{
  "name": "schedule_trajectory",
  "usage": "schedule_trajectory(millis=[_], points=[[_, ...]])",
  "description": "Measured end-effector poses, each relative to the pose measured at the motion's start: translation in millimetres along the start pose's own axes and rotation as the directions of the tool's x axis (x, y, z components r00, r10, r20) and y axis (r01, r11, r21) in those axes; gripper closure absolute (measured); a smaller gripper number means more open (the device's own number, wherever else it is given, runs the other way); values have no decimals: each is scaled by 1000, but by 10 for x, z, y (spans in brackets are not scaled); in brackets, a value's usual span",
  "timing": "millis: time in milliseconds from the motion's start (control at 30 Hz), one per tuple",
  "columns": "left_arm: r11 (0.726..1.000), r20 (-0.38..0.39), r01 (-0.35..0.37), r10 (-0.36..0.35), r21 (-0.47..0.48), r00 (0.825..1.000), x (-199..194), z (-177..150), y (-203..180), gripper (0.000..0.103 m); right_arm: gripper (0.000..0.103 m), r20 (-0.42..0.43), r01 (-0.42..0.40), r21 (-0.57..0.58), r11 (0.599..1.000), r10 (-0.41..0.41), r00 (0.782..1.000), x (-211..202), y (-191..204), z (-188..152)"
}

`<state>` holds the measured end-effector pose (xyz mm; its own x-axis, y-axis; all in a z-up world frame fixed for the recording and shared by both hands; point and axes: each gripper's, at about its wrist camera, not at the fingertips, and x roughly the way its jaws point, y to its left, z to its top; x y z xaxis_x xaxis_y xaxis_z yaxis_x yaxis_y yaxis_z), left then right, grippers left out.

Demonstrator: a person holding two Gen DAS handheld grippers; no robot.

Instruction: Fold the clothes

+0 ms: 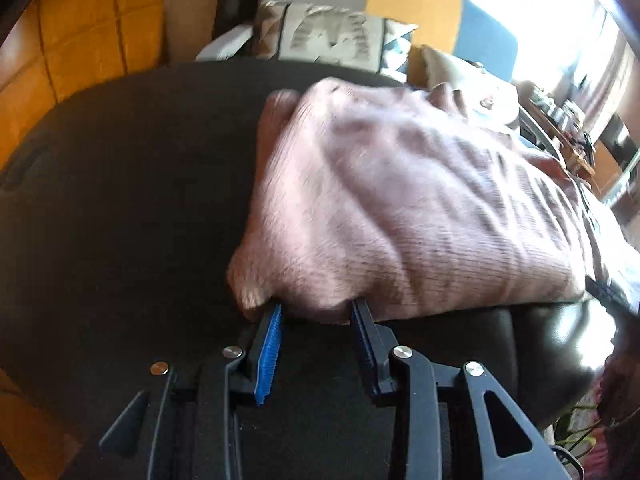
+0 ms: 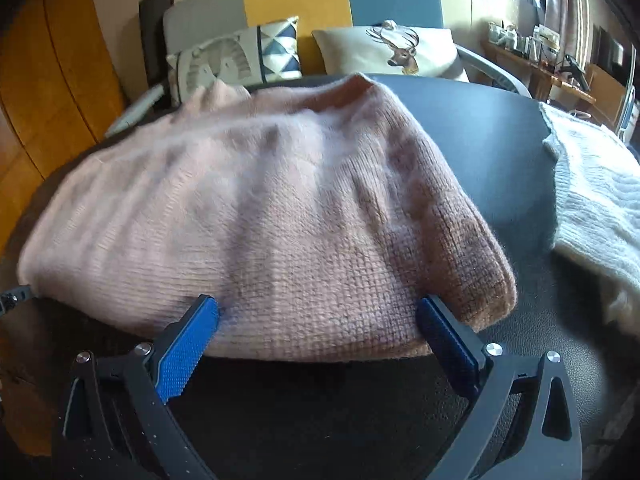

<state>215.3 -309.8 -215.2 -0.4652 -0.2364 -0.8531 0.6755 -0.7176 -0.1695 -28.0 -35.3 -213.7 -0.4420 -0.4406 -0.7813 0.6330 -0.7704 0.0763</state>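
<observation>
A pink knit sweater (image 1: 400, 200) lies bunched and folded on a dark round table (image 1: 120, 200). My left gripper (image 1: 318, 314) is at its near left edge. Its blue pads pinch a thick bundle of the knit, and creases fan out from the grip. In the right wrist view the same sweater (image 2: 260, 200) fills the middle of the table (image 2: 480, 128). My right gripper (image 2: 320, 304) stands wide at the sweater's near right corner. The knit edge lies flat between the fingertips and drapes over them, with no bunching.
A white knit garment (image 2: 592, 208) lies on the table's right side. Behind the table stands a sofa with a patterned cushion (image 2: 240, 60) and a deer cushion (image 2: 392, 52). Orange floor (image 1: 80, 40) shows past the table's left edge. A cluttered shelf (image 2: 540, 52) is at the far right.
</observation>
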Motion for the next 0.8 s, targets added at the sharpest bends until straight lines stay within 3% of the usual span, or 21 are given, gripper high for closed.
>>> schedule_trajectory(millis=[67,233,367,467,567,700,800], points=[[999,14,24,-23,-30,1000,1,5,109,68,2,-6,15,-23,1000,-15,1000,30,-12,-5],[1000,20,3,-3,-11,1000,-13,-9,230,71,2,27,19,-28,999,-18,999,38,-115,-58],[998,5,-15,16,-59,1000,-119,14,304,71,2,16,33,-20,999,-32,999,18,-106,-65],[996,46,26,-22,-84,999,-321,42,330,71,2,-16,30,11,999,-30,999,-100,-80,-21],[998,123,51,-45,-46,991,-563,129,201,71,2,44,12,60,998,-15,999,-300,-80,25],[993,155,88,-100,81,983,-520,384,-201,71,2,70,-3,43,999,0,998,-282,21,182],[989,103,84,-97,125,990,-209,529,-387,71,2,25,-3,-32,999,3,1000,-20,119,289]])
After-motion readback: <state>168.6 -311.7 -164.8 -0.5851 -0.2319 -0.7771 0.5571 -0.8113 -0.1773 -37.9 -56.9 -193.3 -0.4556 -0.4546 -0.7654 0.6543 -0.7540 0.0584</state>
